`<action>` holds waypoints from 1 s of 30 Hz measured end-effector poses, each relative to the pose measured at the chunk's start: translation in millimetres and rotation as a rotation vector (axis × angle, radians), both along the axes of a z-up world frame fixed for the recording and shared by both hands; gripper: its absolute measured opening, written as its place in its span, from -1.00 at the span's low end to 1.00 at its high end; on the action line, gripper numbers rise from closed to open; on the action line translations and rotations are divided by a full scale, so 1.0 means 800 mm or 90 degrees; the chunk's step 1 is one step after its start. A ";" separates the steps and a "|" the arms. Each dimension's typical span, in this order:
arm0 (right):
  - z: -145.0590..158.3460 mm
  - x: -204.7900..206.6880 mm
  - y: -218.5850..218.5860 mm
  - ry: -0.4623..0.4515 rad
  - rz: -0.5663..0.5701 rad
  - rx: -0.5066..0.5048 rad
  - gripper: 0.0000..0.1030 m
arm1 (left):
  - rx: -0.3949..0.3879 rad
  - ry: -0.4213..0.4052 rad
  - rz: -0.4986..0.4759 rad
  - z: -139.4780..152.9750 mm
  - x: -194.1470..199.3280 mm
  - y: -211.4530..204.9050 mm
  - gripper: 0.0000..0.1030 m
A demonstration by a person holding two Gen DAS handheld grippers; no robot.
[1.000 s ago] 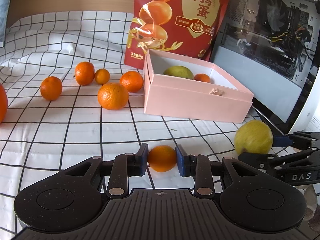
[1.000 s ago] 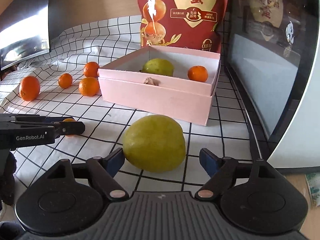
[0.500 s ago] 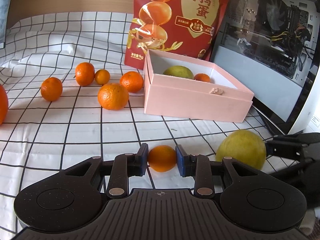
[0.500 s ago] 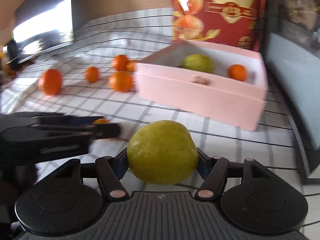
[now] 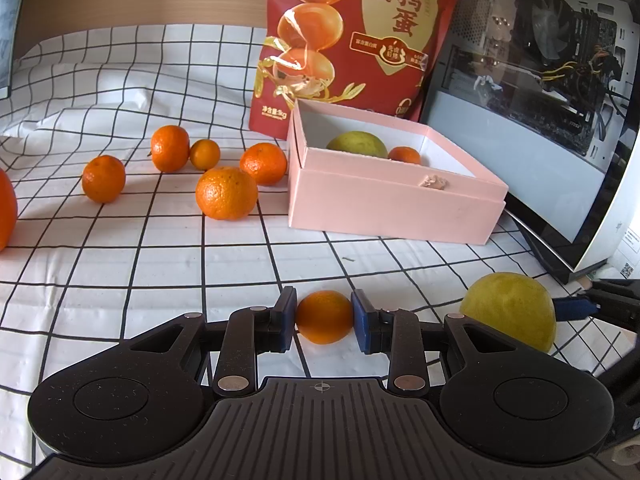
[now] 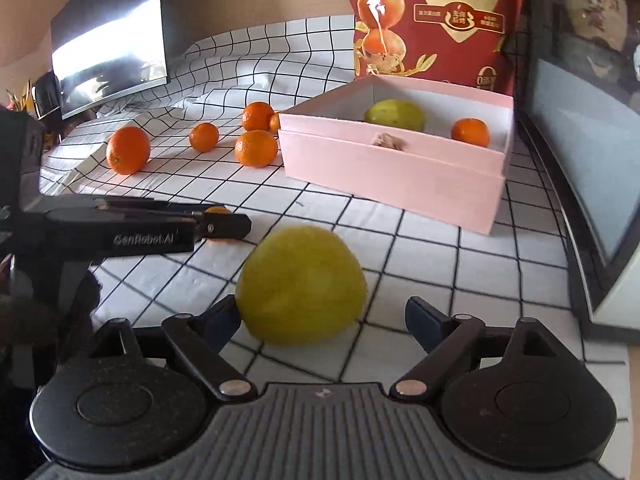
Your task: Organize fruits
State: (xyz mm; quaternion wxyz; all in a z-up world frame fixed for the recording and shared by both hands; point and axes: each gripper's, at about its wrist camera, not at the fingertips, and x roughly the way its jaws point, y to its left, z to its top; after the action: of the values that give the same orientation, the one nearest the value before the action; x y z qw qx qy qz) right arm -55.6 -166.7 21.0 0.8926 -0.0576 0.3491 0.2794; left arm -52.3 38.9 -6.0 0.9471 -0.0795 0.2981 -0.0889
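At the bottom centre of the left wrist view, we see the left gripper (image 5: 325,317) clamped on a small orange (image 5: 325,317). In the right wrist view, the right gripper (image 6: 322,318) is opening its jaws around a yellow-green fruit (image 6: 301,285) on the checked cloth (image 6: 460,280). Upper right, a pink box (image 6: 400,176) holds two fruits.

Both grippers are matte black. The left gripper (image 5: 325,318) has blue pads, silver pivot screws and a ribbed housing; its side reads "GenRobot.AI". The right gripper (image 6: 322,318) looks alike.
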 end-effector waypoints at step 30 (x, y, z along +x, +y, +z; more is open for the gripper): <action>0.001 -0.013 0.039 -0.083 0.006 -0.049 0.29 | 0.010 0.005 -0.013 0.001 0.002 -0.002 -0.34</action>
State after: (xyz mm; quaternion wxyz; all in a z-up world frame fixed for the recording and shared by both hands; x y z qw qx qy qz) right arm -66.4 -135.7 21.7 0.9091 -0.1112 0.3006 0.2660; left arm -50.3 37.6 -4.9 0.9455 -0.0697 0.3031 -0.0962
